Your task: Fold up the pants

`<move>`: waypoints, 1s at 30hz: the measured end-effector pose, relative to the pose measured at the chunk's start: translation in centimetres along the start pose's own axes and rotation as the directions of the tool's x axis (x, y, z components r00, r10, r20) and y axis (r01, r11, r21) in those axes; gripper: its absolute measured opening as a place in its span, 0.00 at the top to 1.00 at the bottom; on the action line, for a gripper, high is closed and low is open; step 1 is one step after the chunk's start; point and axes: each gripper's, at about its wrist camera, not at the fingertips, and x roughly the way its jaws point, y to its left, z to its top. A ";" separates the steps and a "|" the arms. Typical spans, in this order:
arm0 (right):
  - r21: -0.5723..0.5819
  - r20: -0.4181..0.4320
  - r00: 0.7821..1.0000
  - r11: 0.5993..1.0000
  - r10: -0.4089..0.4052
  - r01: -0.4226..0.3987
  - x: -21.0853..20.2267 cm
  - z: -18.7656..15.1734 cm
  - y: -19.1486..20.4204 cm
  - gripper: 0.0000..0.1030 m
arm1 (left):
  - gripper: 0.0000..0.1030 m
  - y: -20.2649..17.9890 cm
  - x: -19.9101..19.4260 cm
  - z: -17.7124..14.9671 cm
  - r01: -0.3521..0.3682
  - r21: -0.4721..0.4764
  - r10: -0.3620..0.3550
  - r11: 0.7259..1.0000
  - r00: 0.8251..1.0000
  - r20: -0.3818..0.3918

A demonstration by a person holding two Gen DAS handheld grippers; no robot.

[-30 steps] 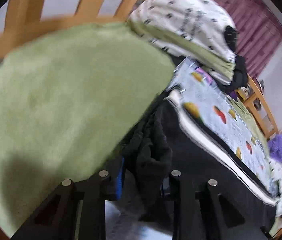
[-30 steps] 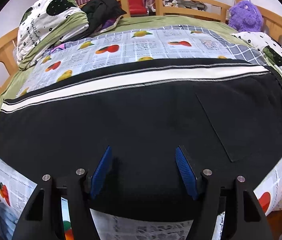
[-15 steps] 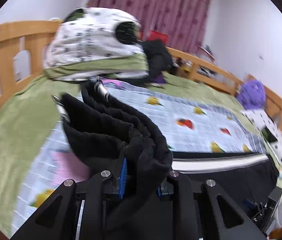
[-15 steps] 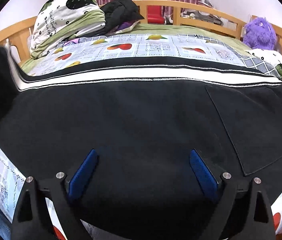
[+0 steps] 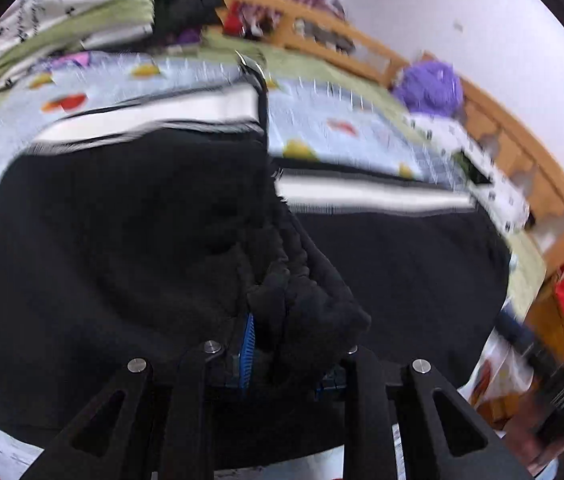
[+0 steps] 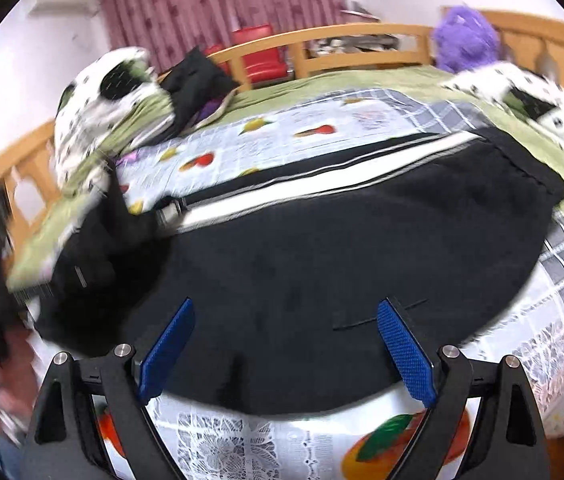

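One bunched cuff of the black pants (image 5: 401,264) sits pinched in the left gripper (image 5: 282,344), folding across the bed (image 6: 321,128); the right gripper (image 6: 285,344) hovers, fingers wide and empty. Thick folds might slip, skewing the fold.

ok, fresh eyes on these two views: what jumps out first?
The black pants with a white side stripe, spread across the fruit-print sheet, fill both views. In the left wrist view the left gripper is clamped on a bunched black hem, one end folded over the rest. The right gripper hangs wide open above the near edge, gripping nothing; a purple plush toy sits at the far rail.
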 end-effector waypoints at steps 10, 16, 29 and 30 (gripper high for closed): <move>0.019 -0.044 0.991 0.991 0.130 -0.130 1.5 1.0 2.8 0.19 | 0.40 3.6 -6.2 -2.3 0.012 0.051 -0.013 0.999 1.000 0.015; -0.076 -0.098 0.965 0.965 0.243 -0.250 3.0 1.5 9.7 0.37 | 0.40 9.9 -9.3 -3.4 -0.115 -0.063 0.119 0.991 0.991 0.066; -0.358 -0.200 0.977 0.923 0.070 -0.139 9.5 -1.7 18.6 0.91 | 0.40 18.7 -12.1 -5.2 -0.001 -0.301 0.042 0.954 0.990 0.131; -0.329 -0.186 0.976 0.929 0.110 -0.167 8.5 -1.6 18.0 0.91 | 0.40 18.9 -12.1 -5.3 0.008 -0.304 0.034 0.953 0.991 0.131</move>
